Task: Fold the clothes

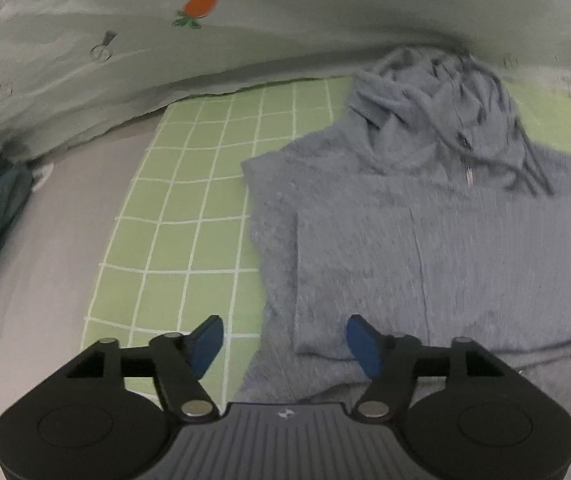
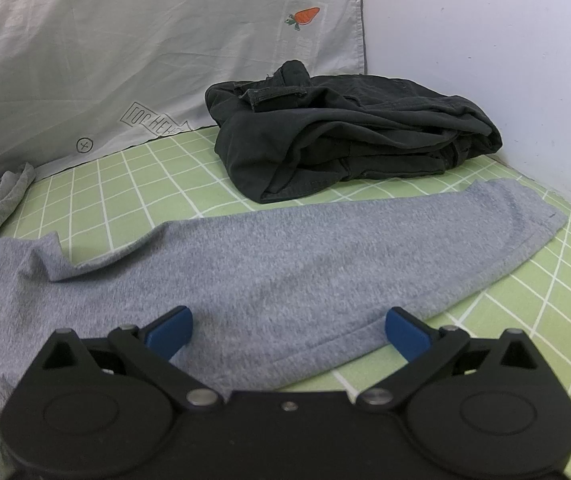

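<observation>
Two grippers are out over a grey hoodie [image 1: 425, 240] spread on the green checked sheet [image 1: 189, 200], and both stand wide apart with nothing between their blue pads. Ahead of my left gripper [image 1: 283, 340] the body of the hoodie lies flat, hood bunched at the far end, and one sleeve seems already laid across the chest, its cuff edge just in front of my right-hand pad. Ahead of my right gripper [image 2: 287, 330] the other sleeve [image 2: 365, 248] stretches out straight, away and to the right, with its cuff at the far end and its near hem running between my two pads. Beyond that sleeve sits a pile of dark trousers [image 2: 349, 140], roughly folded, against the grey bedding [image 2: 125, 60]. I judge the hoodie is partway folded: one sleeve in, one still out. What the next move calls for, as I read it, is my right gripper lowering onto the outstretched sleeve, pinching it without catching the sheet beneath, and carrying it over the chest. Neither gripper appears to touch cloth, though the near hem may brush my right one.
</observation>
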`<state>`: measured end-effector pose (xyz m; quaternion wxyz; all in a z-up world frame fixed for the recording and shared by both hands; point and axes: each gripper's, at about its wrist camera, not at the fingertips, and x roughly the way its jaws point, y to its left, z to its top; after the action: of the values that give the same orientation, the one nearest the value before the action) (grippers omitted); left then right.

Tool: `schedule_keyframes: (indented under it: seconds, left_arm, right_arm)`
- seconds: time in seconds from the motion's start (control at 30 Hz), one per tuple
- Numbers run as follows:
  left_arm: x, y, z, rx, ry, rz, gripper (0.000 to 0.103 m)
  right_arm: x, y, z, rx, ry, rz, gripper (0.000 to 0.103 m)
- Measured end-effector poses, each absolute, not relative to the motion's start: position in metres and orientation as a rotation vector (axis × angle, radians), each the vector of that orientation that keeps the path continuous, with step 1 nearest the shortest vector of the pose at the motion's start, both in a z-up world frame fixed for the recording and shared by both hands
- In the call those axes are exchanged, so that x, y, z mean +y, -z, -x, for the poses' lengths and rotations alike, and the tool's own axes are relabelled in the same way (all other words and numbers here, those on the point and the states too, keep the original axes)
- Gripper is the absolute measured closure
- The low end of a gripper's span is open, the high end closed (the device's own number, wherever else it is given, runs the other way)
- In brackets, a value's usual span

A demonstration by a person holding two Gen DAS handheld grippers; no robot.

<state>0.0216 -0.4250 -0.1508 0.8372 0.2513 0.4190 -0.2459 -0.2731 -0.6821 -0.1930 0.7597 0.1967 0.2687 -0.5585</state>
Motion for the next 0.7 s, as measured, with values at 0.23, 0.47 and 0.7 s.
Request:
schedule_keyframes:
  seconds: [0.23, 0.47, 0.7]
  left_arm:
    - [-0.429, 0.158, -0.017, 0.867, 0.472, -0.622, 0.020]
    - [-0.431, 0.160, -0.015, 0.843, 0.458, -0.658, 0.014]
    - [-0.436, 0.162, -0.013, 0.820, 0.436, -0.701, 0.009]
  right_arm:
    - [-0.686, 0.191, 0.280, 0.616, 1.188, -0.383, 0.000]
    - [-0.729, 0.199, 0.324, 0.591, 1.326, -0.454, 0.000]
    - [-0.784, 0.199, 0.368, 0.555, 1.468, -0.512, 0.000]
